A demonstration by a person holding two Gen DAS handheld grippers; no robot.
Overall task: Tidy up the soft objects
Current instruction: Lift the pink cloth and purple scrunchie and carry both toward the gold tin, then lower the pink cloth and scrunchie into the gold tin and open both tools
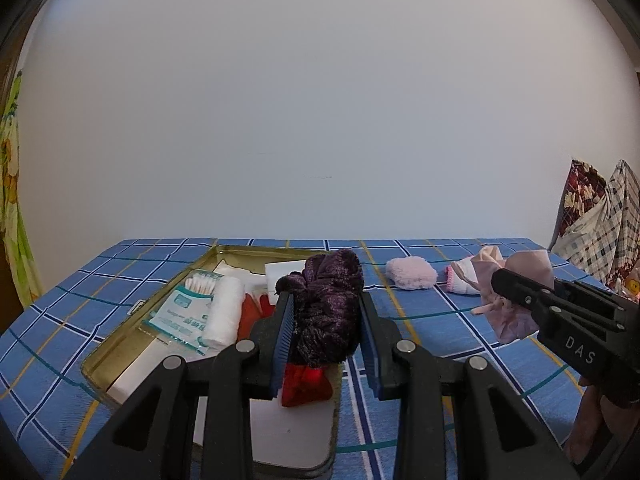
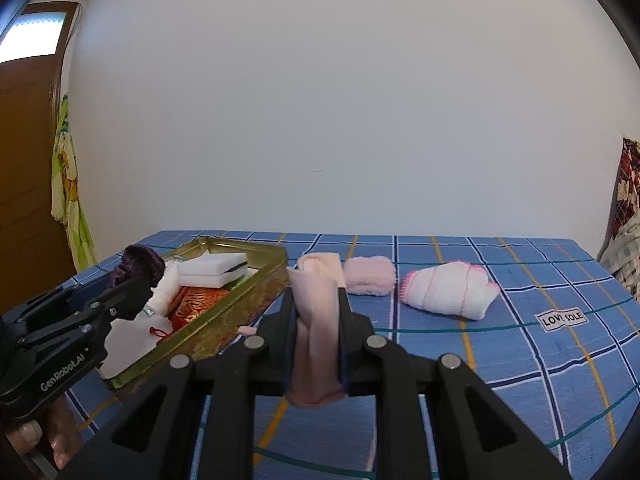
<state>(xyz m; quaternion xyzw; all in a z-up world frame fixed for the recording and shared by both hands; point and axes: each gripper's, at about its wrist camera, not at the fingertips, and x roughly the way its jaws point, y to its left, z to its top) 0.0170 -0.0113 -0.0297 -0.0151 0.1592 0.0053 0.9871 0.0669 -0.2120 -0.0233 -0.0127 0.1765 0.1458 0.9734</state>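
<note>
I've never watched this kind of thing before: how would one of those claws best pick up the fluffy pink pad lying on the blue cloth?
Probably from above, one finger on each long side of the fluffy pink pad, pinching across its narrower middle. It lies flat and low on the checked cloth, apart from the gold tin and the white pink-edged bundle, so both sides are free.

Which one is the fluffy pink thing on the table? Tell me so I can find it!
Look at the blue checked tablecloth and find the gold metal tray on its left side. Just right of the tray, lying loose on the cloth, is the fluffy pale pink pad. Its neighbour to the right, the white knitted bundle with pink trim, is smooth-knit and white, while the pad is fuzzy and pink all over.
</note>
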